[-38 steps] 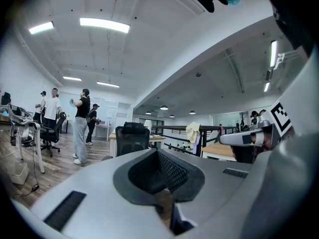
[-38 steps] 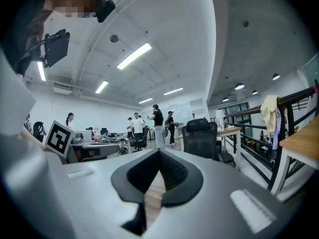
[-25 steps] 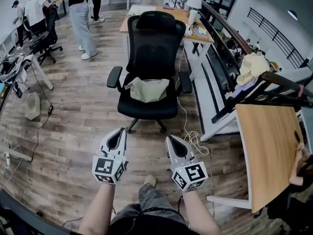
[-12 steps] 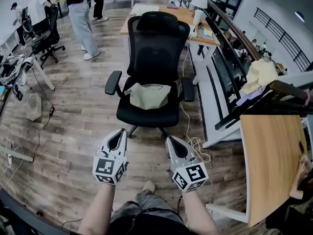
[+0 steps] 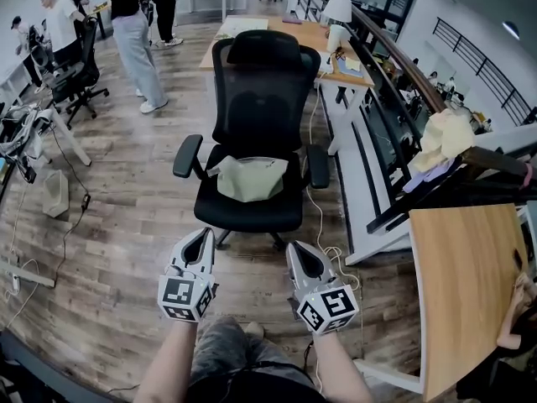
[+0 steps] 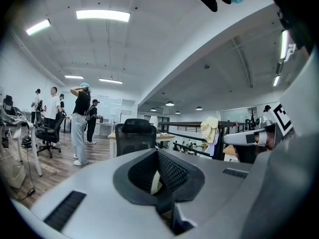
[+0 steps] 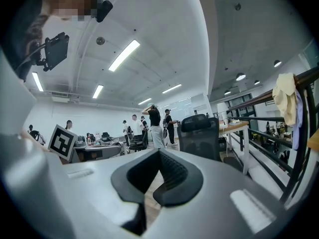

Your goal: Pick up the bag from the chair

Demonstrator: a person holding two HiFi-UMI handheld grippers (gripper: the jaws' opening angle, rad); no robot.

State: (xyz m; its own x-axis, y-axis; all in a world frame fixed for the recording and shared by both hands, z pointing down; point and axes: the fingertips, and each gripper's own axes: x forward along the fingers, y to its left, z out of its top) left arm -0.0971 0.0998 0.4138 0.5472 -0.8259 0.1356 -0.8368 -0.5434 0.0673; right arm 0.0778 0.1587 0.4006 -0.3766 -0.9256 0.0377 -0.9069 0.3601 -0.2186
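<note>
Pickup not yet begun: the beige bag lies on the office chair seat, with the left gripper and right gripper both closed, empty and well short of it.

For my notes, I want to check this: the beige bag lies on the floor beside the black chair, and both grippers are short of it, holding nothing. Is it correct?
Not the floor: the head view shows the beige bag lying on the seat of the black chair. The rest holds.

bag mostly hidden, wooden table cut by edge
</note>
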